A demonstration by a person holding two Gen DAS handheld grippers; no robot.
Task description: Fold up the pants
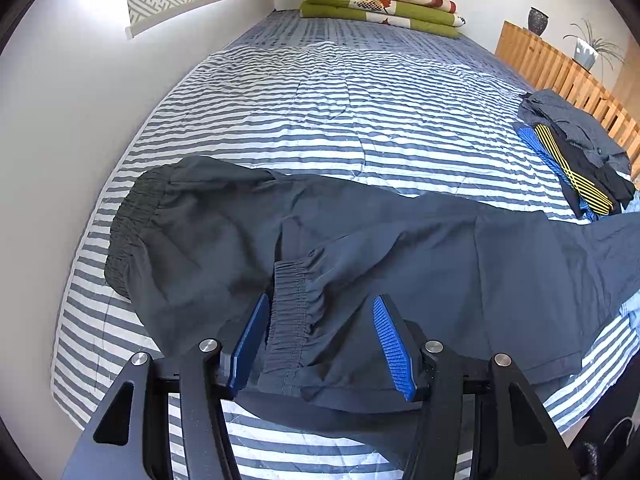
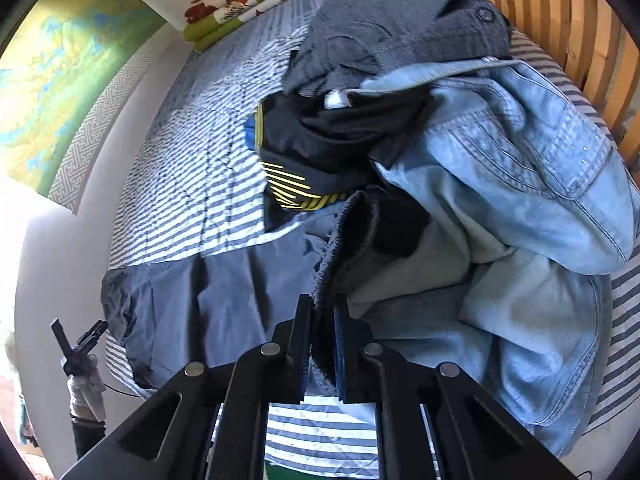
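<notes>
The left gripper (image 1: pixel 320 344) hangs with its jaws standing apart, the blue pads (image 1: pixel 394 352) on either side of an elastic cuff (image 1: pixel 296 300) of the dark pants (image 1: pixel 360 248) without pressing on it; the cuff lies loose between them. The right gripper (image 2: pixel 322 344) has its jaws drawn nearly together and clamped on a ribbed dark hem (image 2: pixel 340 256), which stands up out of the jaws; whether this hem belongs to the pants or to another garment cannot be told.

The pants lie spread crosswise along the near edge of the bed (image 1: pixel 320 120), their gathered waistband (image 1: pixel 132 224) toward the near left corner by the wall and the legs running rightward. The bed carries a quilt of grey and white stripes.

At the right edge of the bed, against a wooden slatted frame (image 1: pixel 560 76), sits a heap of clothes: a light blue denim garment (image 2: pixel 520 200), a black piece with yellow stripes (image 2: pixel 296 184), and a grey knitted one (image 2: pixel 400 28) on top. Folded green and red blankets (image 1: pixel 380 4) rest at the far end of the bed.
</notes>
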